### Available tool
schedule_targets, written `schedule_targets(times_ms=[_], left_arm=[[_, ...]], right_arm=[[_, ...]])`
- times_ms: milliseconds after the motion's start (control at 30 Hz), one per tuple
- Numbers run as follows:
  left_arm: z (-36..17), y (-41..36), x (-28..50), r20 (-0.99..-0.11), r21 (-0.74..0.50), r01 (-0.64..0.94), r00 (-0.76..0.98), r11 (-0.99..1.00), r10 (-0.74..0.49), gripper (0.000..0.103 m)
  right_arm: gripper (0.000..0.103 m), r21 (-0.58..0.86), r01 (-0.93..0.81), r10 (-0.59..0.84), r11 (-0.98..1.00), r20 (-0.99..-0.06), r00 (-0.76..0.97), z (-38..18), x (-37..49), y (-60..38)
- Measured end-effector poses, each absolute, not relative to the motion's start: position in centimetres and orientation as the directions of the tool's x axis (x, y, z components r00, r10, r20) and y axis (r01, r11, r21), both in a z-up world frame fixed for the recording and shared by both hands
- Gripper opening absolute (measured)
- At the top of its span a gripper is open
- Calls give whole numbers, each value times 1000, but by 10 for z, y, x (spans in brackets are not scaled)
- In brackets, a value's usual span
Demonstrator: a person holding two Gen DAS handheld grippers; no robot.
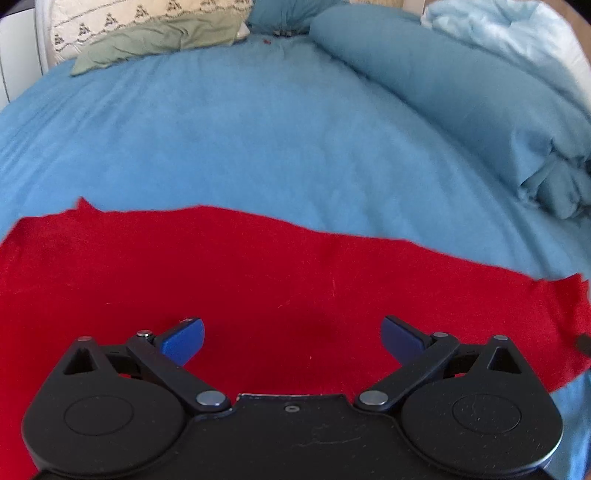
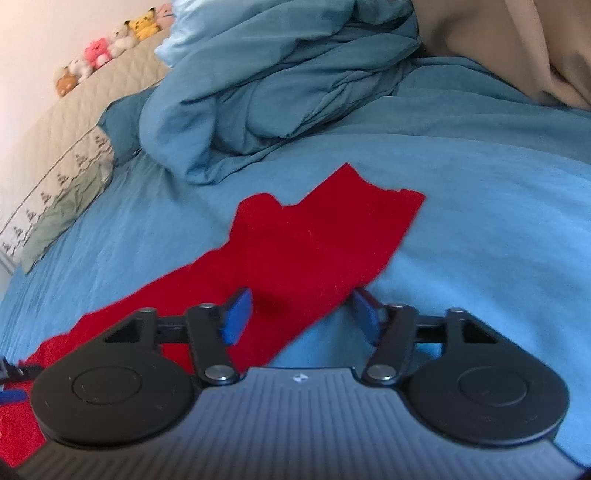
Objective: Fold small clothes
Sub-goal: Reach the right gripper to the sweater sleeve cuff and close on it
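Lower centre of each view, the left gripper (image 1: 291, 338) and right gripper (image 2: 301, 314) hover with jaws spread wide and empty over the red cloth (image 1: 258, 280) lying flat on the blue bedsheet (image 1: 240, 140), with a bunched blue duvet (image 2: 266, 96) and patterned pillow (image 1: 140, 22) toward the top of the frames.

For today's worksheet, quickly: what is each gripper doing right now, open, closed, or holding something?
Left gripper: open, holding nothing, above the red cloth.
Right gripper: open, holding nothing, at the cloth's edge.
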State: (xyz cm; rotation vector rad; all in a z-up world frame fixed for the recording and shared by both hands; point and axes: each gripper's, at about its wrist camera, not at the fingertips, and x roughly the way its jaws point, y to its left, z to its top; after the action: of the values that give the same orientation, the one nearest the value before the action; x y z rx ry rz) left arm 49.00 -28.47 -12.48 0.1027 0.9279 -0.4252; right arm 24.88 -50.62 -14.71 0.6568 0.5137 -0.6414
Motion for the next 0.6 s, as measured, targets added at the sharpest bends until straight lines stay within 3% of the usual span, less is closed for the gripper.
schedule_targets(times_ms=[100,267,433,600], left_arm=[[-135,-290,494,-793,-76,417,526,906,-308,103],[-134,-278,496,-786,-74,416,535,906,-310,102],[-91,-242,492,-746,-139,418,552,898,-372,99],[-34,-180,490,-752,-53,396,588,917,-297,100]], right_arm=[[41,390,712,-416,584,-609,675,-150,255,-509],[21,347,740,-446,576,-625,641,-139,267,-507],[21,320,697,-431,642,-600,673,-86,287,-489],[21,337,514,-324,788,-483,813,3,335,-430]])
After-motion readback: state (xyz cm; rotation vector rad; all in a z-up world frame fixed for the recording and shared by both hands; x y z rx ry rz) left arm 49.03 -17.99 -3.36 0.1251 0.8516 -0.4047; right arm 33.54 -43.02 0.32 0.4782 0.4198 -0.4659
